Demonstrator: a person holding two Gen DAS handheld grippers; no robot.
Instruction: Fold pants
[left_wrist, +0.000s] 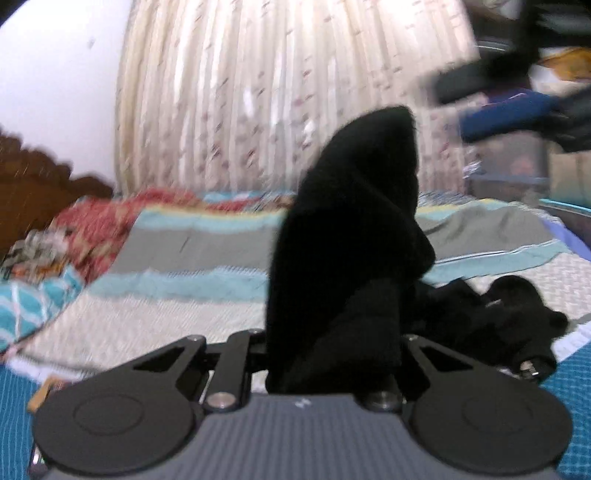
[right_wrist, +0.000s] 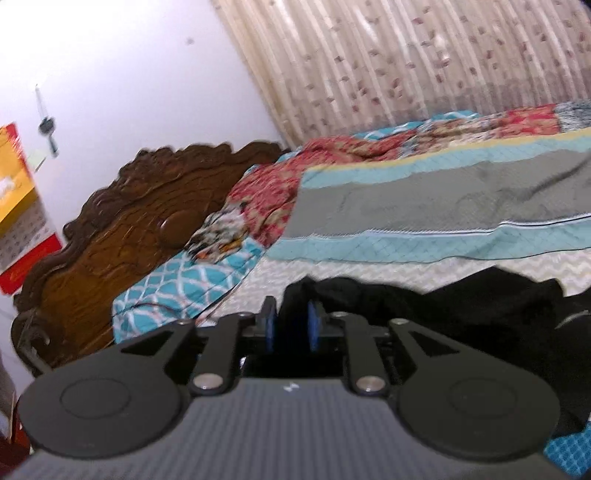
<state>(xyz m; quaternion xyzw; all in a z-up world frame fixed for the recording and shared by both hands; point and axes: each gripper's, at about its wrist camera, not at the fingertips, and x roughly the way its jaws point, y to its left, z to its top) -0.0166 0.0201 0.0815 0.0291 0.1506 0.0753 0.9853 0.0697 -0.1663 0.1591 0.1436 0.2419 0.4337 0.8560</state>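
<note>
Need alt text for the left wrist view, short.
The left gripper is shut on a fold of black pants, lifted above a striped bedspread. Behind hangs a patterned curtain; the picture is motion-blurred.

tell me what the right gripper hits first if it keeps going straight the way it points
Most likely the black pants: a fold of the fabric lies right at the tips of the right gripper, between its blue pads. Beyond it is the striped bedspread.

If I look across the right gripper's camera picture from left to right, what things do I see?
Red and yellow calendar → carved wooden headboard → teal patterned pillow → right gripper → black pants.
</note>
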